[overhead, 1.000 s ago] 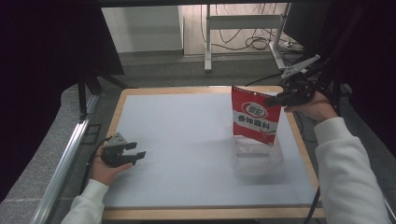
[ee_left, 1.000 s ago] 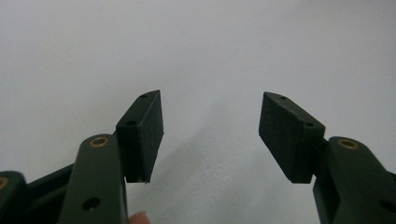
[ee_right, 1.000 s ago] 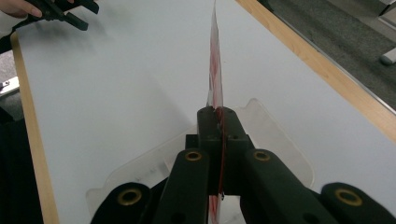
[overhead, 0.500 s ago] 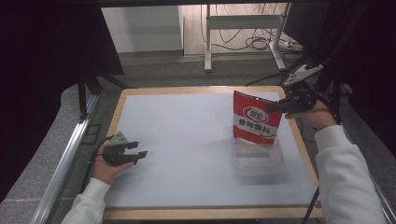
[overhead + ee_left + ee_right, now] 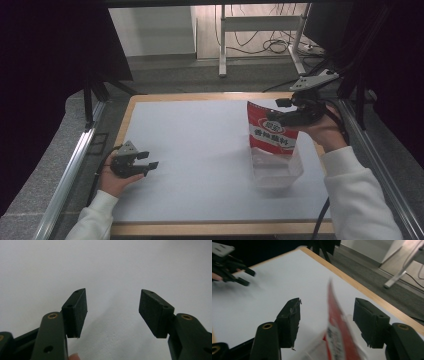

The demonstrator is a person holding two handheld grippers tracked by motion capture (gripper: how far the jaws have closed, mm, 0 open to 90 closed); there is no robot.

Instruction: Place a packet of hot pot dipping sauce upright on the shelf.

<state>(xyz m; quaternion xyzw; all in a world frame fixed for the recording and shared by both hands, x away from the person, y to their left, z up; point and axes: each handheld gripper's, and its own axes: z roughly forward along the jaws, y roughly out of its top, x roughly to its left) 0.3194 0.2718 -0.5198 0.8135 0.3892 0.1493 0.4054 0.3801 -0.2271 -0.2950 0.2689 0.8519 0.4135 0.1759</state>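
Standing upright in a clear tub (image 5: 276, 170) on the right half of the tabletop (image 5: 200, 145), the red pouch (image 5: 271, 131) leans a little toward the right gripper (image 5: 292, 111), which hovers at its upper edge. In the right gripper view the pouch (image 5: 337, 325) rises edge-on between the two jaws, nearer the right one, with a gap on both sides: the pads do not press it. The jaws have just been opening, and they now stand spread with the pouch loose between them. The right hand (image 5: 325, 131) holds the gripper level beside the pouch's top corner.

The left gripper (image 5: 145, 165) rests well apart on the left side of the tabletop, in the left hand (image 5: 116, 176); its jaws are spread wide, and in the left gripper view nothing but bare white surface lies between them.

The pouch is blurred in the right gripper view and cut off at the bottom edge, so its print cannot be read there. From the high view its lower part sits inside the tub, seen only through the clear wall, and the white label's characters are too small to make out. Whether the pouch's top is sealed cannot be told.
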